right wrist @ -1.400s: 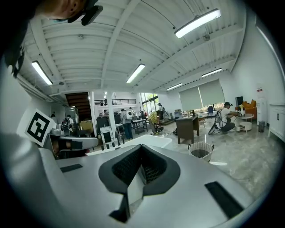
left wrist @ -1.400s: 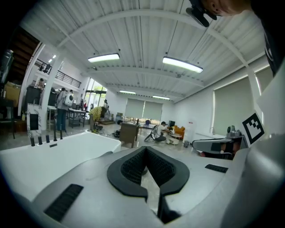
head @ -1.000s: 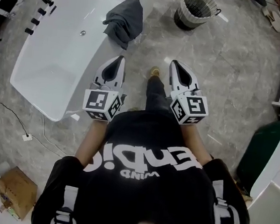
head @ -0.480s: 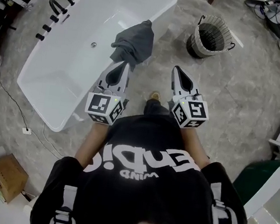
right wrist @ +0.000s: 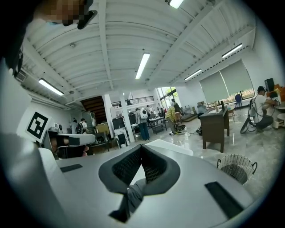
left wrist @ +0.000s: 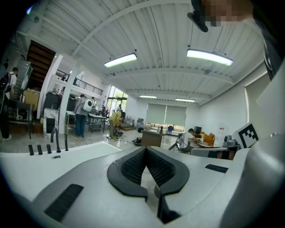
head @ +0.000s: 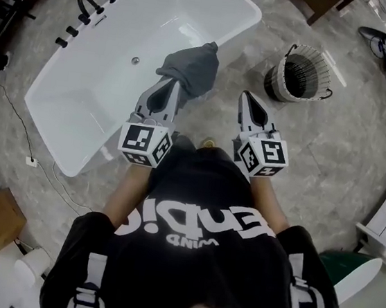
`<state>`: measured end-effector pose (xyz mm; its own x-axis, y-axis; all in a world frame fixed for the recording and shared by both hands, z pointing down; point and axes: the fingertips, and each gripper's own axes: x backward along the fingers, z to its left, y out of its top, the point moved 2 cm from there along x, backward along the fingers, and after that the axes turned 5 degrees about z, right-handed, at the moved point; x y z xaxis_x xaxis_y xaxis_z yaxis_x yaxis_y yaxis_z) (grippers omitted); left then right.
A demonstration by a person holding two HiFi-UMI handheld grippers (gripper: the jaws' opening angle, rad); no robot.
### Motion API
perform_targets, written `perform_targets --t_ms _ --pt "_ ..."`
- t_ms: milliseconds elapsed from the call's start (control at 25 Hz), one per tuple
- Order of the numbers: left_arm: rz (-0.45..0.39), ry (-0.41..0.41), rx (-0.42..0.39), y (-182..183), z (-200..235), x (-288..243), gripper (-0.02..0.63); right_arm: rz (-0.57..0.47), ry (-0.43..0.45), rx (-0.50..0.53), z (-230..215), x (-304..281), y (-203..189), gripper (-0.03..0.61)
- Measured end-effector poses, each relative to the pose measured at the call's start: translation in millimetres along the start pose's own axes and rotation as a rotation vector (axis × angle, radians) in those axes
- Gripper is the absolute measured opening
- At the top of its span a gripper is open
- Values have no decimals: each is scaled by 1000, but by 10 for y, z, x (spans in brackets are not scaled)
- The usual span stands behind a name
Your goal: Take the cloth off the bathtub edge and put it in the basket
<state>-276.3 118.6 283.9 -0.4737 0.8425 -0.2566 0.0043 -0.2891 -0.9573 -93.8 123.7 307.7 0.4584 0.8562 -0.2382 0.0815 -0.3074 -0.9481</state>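
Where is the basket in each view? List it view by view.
Head view: basket at upper right, on the floor, right of the bathtub.
Left gripper view: not in it; bathtub at left.
Right gripper view: basket at lower right; bathtub at centre.
Shared landmark: the bathtub.

Bare floor (head: 243, 58) lies open from the cloth (head: 189, 69) across to the basket (head: 283, 70), with nothing standing between them. The basket's mouth is uncovered from above. On the left the bathtub (head: 101, 104) wall blocks any low way through. A desk (head: 315, 0) stands beyond the basket.
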Motion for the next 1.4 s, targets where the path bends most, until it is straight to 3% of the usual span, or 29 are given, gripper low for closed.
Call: perform_targets --t_ms 480,840,1400 --pt "-6 -29 -30 257 461 -768 12 -25 -15 7 -240 -803 303 12" --pt "32 -39 -35 265 855 -1277 12 5 0 -1 -357 -1433 297 12" --pt "129 -29 30 -744 1349 -2028 12 63 7 2 -564 -2227 -453 12"
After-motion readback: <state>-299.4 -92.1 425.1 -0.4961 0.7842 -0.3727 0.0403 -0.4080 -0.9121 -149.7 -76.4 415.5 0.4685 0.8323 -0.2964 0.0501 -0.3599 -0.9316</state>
